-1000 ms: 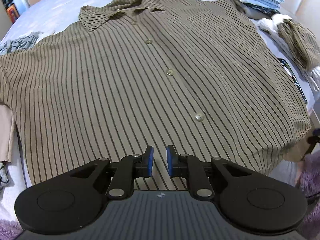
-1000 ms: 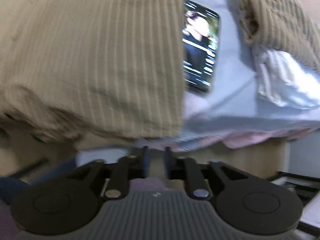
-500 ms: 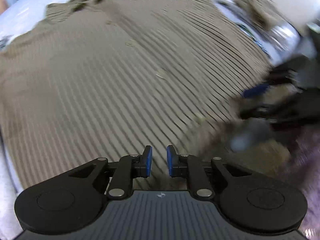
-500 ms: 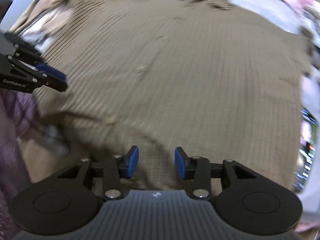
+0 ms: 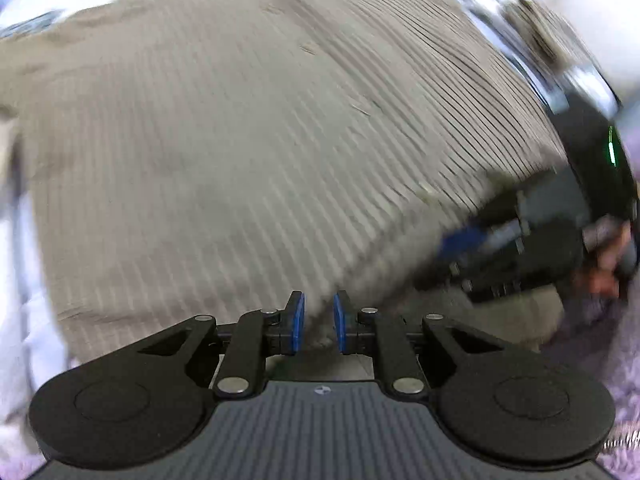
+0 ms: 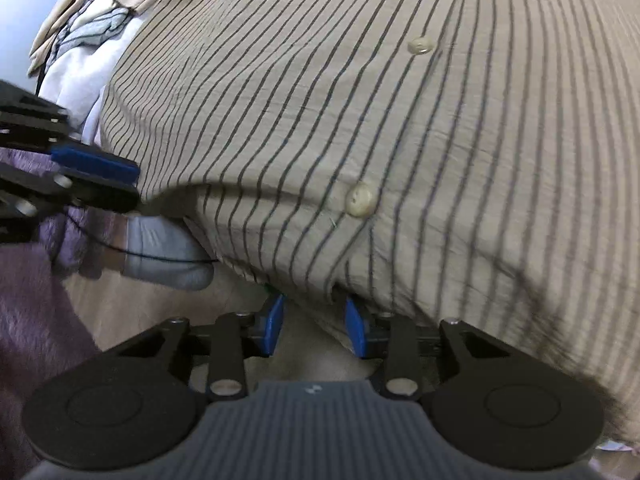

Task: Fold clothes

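Note:
A tan shirt (image 6: 360,120) with thin dark stripes and a row of buttons lies spread front-up on the bed, blurred in the left wrist view (image 5: 240,140). My right gripper (image 6: 316,324) sits at the bottom hem below the lowest button. Its jaws are closing, the hem edge hangs just over the blue pads, and they do not press on it. My left gripper (image 5: 318,328) is at the hem further left, its pads a narrow gap apart with nothing between them. Each view shows the other gripper: the right gripper (image 5: 456,242) and the left gripper (image 6: 120,182).
A purple fuzzy blanket (image 6: 32,300) lies along the near edge. Loose clothes (image 6: 92,12) lie beyond the shirt's left side, and a blurred pile of clothes (image 5: 520,20) beyond its right. A grey rounded thing (image 6: 160,248) sits under the hem. A hand (image 5: 608,264) holds the right gripper.
My right gripper swung from the bed's right edge by a phone to the shirt's bottom hem, and its jaws stand wider. My left gripper slid along the hem toward the shirt's left side.

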Available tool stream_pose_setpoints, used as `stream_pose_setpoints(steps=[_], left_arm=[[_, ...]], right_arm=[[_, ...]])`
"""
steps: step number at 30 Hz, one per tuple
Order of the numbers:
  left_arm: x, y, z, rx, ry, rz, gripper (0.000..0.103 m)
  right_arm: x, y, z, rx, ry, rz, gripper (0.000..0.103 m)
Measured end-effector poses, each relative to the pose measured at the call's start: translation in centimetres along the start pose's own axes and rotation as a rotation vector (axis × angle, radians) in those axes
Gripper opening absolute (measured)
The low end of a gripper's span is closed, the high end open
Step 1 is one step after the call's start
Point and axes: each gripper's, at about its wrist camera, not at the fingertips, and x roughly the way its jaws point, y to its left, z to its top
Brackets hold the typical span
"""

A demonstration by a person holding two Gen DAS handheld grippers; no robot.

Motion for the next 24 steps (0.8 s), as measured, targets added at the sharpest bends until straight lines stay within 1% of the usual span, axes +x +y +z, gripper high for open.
stream_pose_setpoints(steps=[2, 3, 4, 5, 7, 12, 13, 15, 16, 17, 18, 19, 22, 24], left_arm=[[-0.6, 1.4, 0.1, -0.079, -0.03, 0.021, 0.013], [-0.8, 1.8, 0.2, -0.097, -0.034, 0.031, 0.013], [-0.9, 2.1, 0.3, -0.115, -0.039, 0.04, 0.013], [-1.0, 2.4, 0.3, -0.131, -0.043, 0.05, 0.013], [-0.9, 2.3, 0.4, -0.125, -0.035, 0.063, 0.013], [0.0, 1.8, 0.9, -0.085, 0.004, 0.113, 0.013], [0.0, 1.9, 0.8, -0.084, 0.008, 0.116, 0.013], [0.1, 2.2, 0.7, -0.083, 0.017, 0.123, 0.013], [0.2, 2.2, 0.7, -0.083, 0.021, 0.127, 0.013], [0.2, 2.2, 0.7, -0.082, 0.022, 0.131, 0.013], [0.2, 2.2, 0.8, -0.08, 0.022, 0.132, 0.013], [0.2, 2.2, 0.9, -0.081, 0.019, 0.127, 0.013], [-0.2, 2.0, 1.2, -0.079, -0.001, 0.11, 0.013], [-0.8, 1.8, 1.4, -0.072, -0.026, 0.095, 0.013]], right_arm=[[0.6, -0.1, 0.1, 0.023, 0.01, 0.012, 0.014], [1.1, -0.1, 0.2, 0.03, 0.03, 0.019, 0.0], [1.2, 0.0, 0.1, 0.029, 0.042, 0.027, 0.0], [1.0, 0.2, 0.0, 0.022, 0.052, 0.036, 0.0], [0.5, 0.3, -0.3, 0.008, 0.082, 0.048, 0.0], [-0.4, -0.2, -1.2, -0.009, 0.14, -0.038, 0.0], [-0.7, -0.4, -1.3, -0.005, 0.144, -0.046, 0.0], [-1.2, -0.7, -1.3, 0.009, 0.145, -0.035, 0.0], [-1.3, -0.7, -1.4, 0.015, 0.15, -0.025, 0.005], [-1.3, -0.7, -1.4, 0.02, 0.157, -0.018, 0.008], [-1.2, -0.7, -1.5, 0.016, 0.166, -0.016, 0.018], [-1.1, -0.5, -1.7, 0.005, 0.176, -0.018, 0.036], [-1.7, -0.1, -1.7, -0.015, 0.145, -0.03, 0.035], [-2.7, -0.3, -1.6, -0.009, 0.093, -0.046, 0.035]])
